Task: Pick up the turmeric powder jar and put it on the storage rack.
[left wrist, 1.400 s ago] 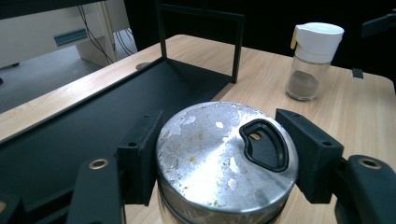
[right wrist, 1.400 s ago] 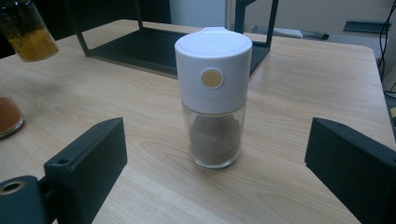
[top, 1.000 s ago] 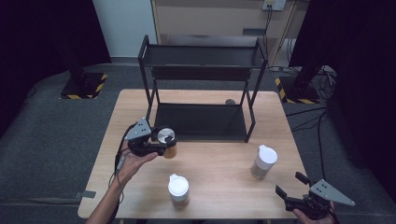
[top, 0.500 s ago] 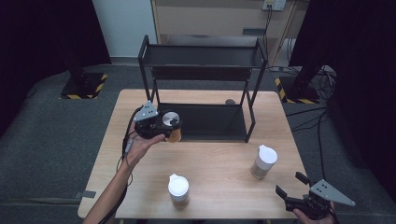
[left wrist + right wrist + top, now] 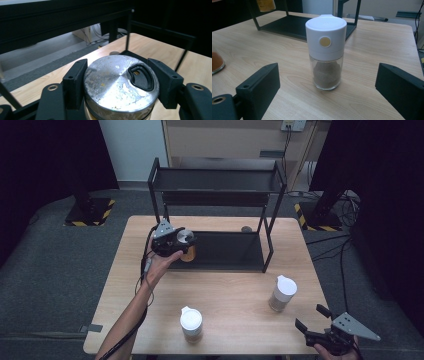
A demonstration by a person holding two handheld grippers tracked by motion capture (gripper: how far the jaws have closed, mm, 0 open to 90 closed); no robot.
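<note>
While the left gripper (image 5: pixel 176 241) hangs above the left near corner of the black rack (image 5: pixel 218 180), its jaws are clamped on a jar (image 5: pixel 120 85) with a worn metal lid, one jaw pressed to each side. The jar's amber body shows below the gripper in the high view, lifted off the surface (image 5: pixel 240 295) just at the rack's lower shelf edge. At the right near corner the right gripper (image 5: pixel 312 324) sits low with its jaws spread wide and nothing between them. They face a white-capped shaker (image 5: pixel 326 50) of brown spice standing upright on the surface, apart from both jaws. A second white-capped shaker (image 5: pixel 191 323) stands near the middle of the near edge.
</note>
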